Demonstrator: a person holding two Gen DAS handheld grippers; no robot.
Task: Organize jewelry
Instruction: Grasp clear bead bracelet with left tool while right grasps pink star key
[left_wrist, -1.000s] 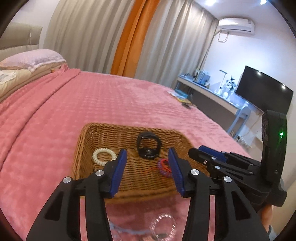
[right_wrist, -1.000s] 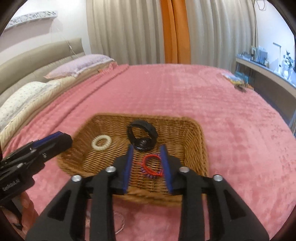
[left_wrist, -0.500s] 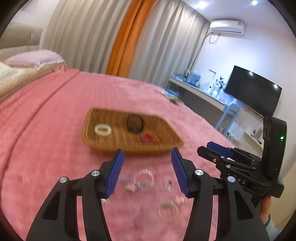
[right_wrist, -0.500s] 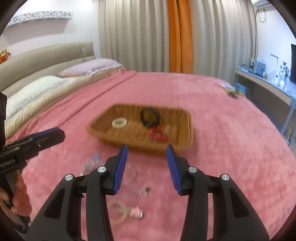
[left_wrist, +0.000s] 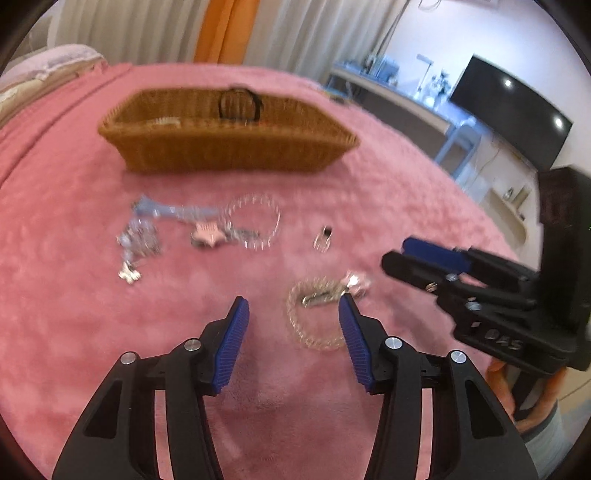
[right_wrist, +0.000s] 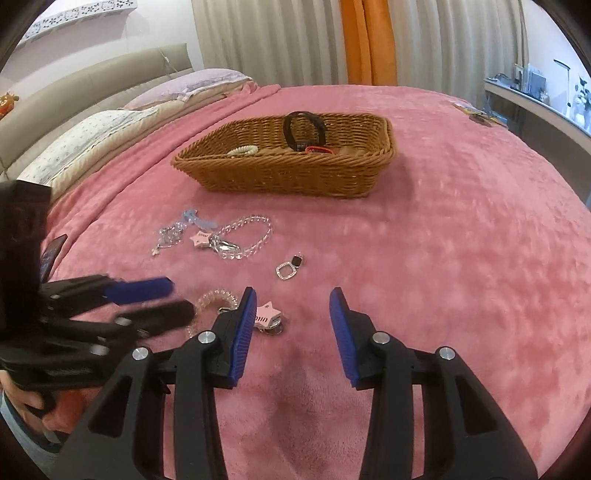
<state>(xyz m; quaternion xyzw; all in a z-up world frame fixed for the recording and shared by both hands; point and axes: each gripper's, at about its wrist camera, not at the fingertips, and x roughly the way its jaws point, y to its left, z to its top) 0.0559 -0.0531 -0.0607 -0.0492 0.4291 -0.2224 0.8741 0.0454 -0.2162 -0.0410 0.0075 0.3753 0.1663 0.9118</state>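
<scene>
Jewelry (right_wrist: 236, 240) lies loose on the pink bedspread (right_wrist: 443, 240) before the wicker basket (right_wrist: 288, 177); three bands already binned. Your left gripper (left_wrist: 293, 314) has been closing and your right gripper (right_wrist: 291, 306) narrowing slightly, both empty. Next: straddle the clear bead bracelet (left_wrist: 314, 325), pinch low.

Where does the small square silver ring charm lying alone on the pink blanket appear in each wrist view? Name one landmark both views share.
Left wrist view: square charm, right of centre, right of the clear bead bracelet.
Right wrist view: square charm, centre, right of and below that bracelet.
Shared landmark: wicker basket, beyond the charm.
</scene>
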